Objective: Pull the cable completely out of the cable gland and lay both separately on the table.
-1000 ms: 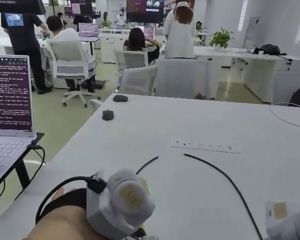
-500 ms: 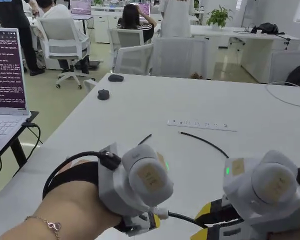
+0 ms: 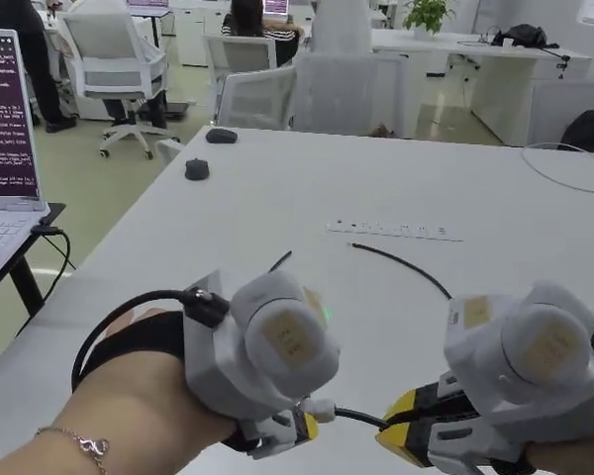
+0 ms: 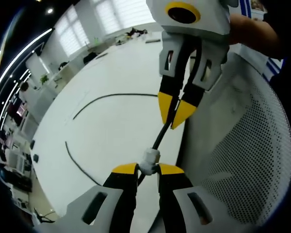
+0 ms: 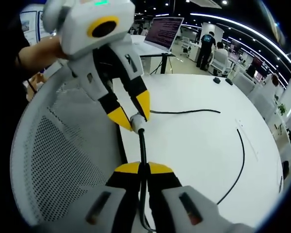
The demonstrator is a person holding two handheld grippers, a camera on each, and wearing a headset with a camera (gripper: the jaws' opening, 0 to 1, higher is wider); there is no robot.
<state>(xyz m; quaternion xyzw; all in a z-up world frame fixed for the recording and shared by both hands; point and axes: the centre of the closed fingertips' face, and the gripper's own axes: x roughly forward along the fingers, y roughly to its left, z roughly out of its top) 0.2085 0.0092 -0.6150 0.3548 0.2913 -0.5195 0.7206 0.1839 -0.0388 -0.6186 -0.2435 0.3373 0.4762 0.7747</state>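
My left gripper (image 4: 148, 169) is shut on a small white cable gland (image 4: 149, 160), held above the table's near edge. A black cable (image 4: 164, 132) runs straight out of the gland to my right gripper (image 5: 144, 167), which is shut on the cable (image 5: 142, 145) a short way from the gland (image 5: 137, 121). In the head view the left gripper (image 3: 302, 426) and right gripper (image 3: 401, 430) face each other low in the picture. The gland (image 3: 319, 407) and a short stretch of cable (image 3: 359, 417) span the gap between them.
On the white table (image 3: 277, 198) lie two loose black cables (image 3: 406, 265) (image 3: 277, 261), a white power strip (image 3: 394, 231) and two dark mice (image 3: 197, 169) (image 3: 221, 136). A laptop (image 3: 5, 129) stands at the left. A white perforated chair (image 4: 242, 145) is beside the near edge.
The head camera has tilted down. Both grippers have risen into the picture from the bottom, the right one coming in to face the left, with gland and cable now stretched between them.
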